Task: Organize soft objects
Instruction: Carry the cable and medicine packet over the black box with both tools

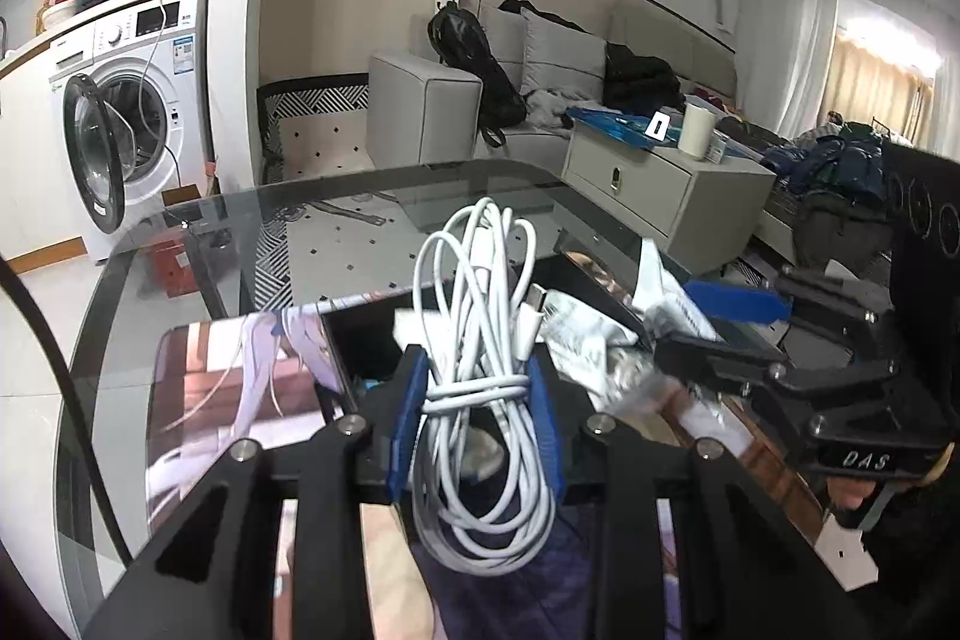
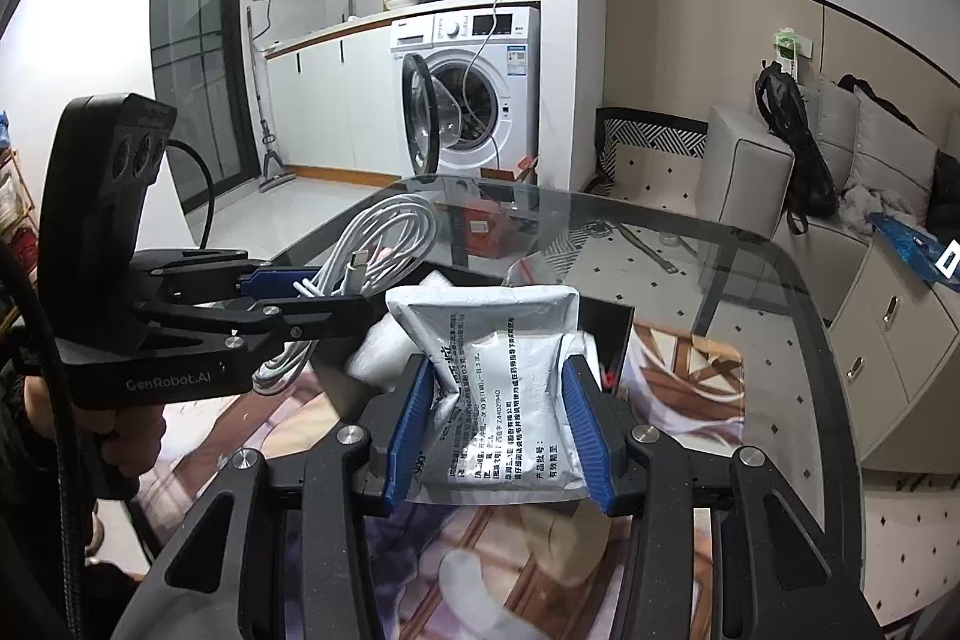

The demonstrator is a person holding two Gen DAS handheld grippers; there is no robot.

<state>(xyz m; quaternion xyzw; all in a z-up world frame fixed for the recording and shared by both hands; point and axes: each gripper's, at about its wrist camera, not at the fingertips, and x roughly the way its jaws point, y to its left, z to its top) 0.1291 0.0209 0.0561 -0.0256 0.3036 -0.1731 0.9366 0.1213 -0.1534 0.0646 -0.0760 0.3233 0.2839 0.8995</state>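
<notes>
My left gripper (image 1: 477, 388) is shut on a coiled white USB cable (image 1: 480, 316) and holds it above a black open box (image 1: 366, 340) on the glass table. The cable also shows in the right wrist view (image 2: 384, 244), clamped in the left gripper (image 2: 300, 292). My right gripper (image 2: 498, 394) is shut on a silver printed pouch (image 2: 498, 358), held over the same black box (image 2: 606, 328). The right gripper (image 1: 714, 334) appears at the right of the left wrist view, with the pouch (image 1: 606, 340) in it. White soft packets (image 2: 384, 352) lie inside the box.
The glass table (image 1: 240, 232) carries a printed anime mat (image 1: 252, 388) under the box. A washing machine (image 2: 474, 88) with its door open stands beyond the table. A grey sofa (image 1: 480, 100) and a drawer cabinet (image 1: 660, 184) stand behind.
</notes>
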